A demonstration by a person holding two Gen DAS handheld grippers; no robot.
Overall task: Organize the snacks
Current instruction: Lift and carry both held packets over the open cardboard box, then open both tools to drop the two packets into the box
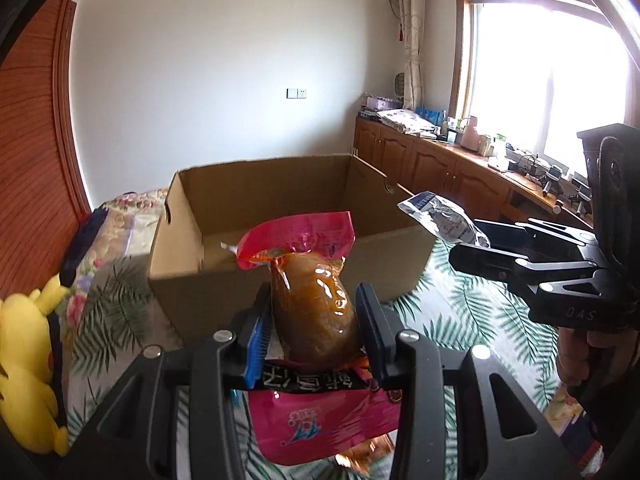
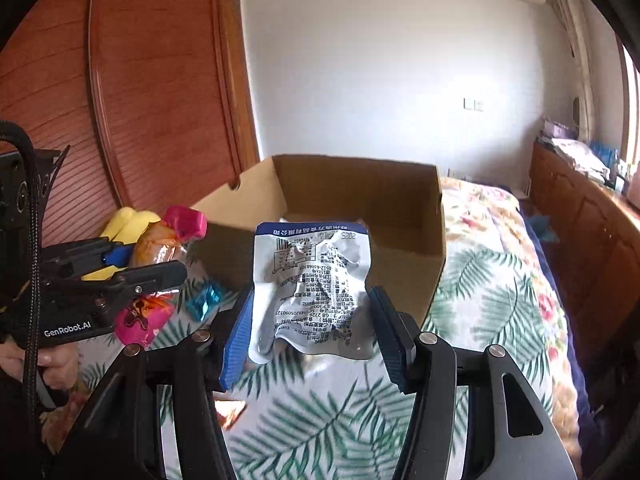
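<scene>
My left gripper (image 1: 314, 312) is shut on a pink-topped pouch of brown food (image 1: 316, 280) and holds it upright just in front of an open cardboard box (image 1: 188, 240). My right gripper (image 2: 310, 320) is shut on a crinkled silver and blue snack packet (image 2: 312, 280), held above the bedspread in front of the same box (image 2: 404, 256). In the left wrist view the right gripper (image 1: 468, 248) with its packet (image 1: 444, 216) is by the box's right corner. In the right wrist view the left gripper (image 2: 152, 264) with its pouch (image 2: 168, 236) is at the left.
Loose snack packets lie on the leaf-print bedspread (image 2: 320, 420): a pink one (image 1: 320, 424), a teal one (image 2: 204, 300) and an orange one (image 2: 230, 410). A yellow plush toy (image 1: 28, 368) sits at the left. Wooden cabinets (image 1: 440, 168) line the window wall.
</scene>
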